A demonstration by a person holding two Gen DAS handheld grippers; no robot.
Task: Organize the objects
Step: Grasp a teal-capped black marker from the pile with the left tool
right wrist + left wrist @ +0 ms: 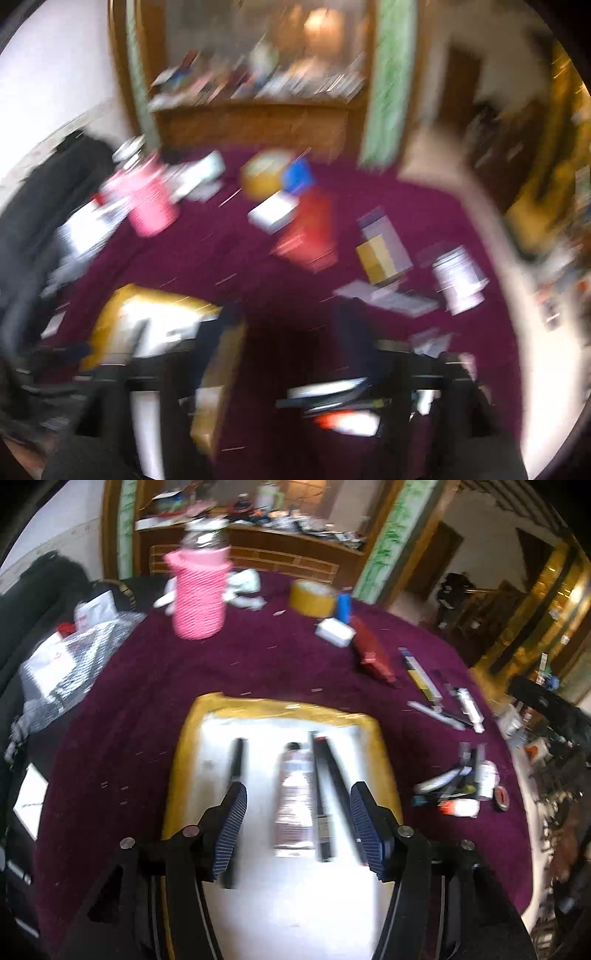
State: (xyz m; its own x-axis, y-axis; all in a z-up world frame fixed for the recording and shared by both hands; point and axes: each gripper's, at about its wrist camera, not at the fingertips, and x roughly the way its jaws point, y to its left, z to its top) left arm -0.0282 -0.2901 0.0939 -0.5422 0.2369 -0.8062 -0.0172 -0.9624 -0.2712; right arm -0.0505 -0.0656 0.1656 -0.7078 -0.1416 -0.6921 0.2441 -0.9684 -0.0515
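Note:
My left gripper [299, 790] hangs open over a white tray with a yellow taped rim [280, 707]. In the tray, below the gap between its blue ribbed pads [231, 830], lie a silver tube [293, 801] and long black pens [325, 775]; the pads touch neither. A lone black pen [236, 753] lies further left in the tray. The right wrist view is badly blurred. My right gripper [288, 332] shows a wide gap with purple cloth behind it and nothing between its fingers. The tray [110, 314] is to its left, and a pile of pens and small tubes [343, 406] lies just below it.
A round table carries a purple cloth [258, 664]. On it stand a pink knitted bottle [199, 590], a tape roll [312, 596], a white box [334, 631], a red box [373, 653] and loose pens [443, 701]. A pile of small items [458, 790] lies right of the tray.

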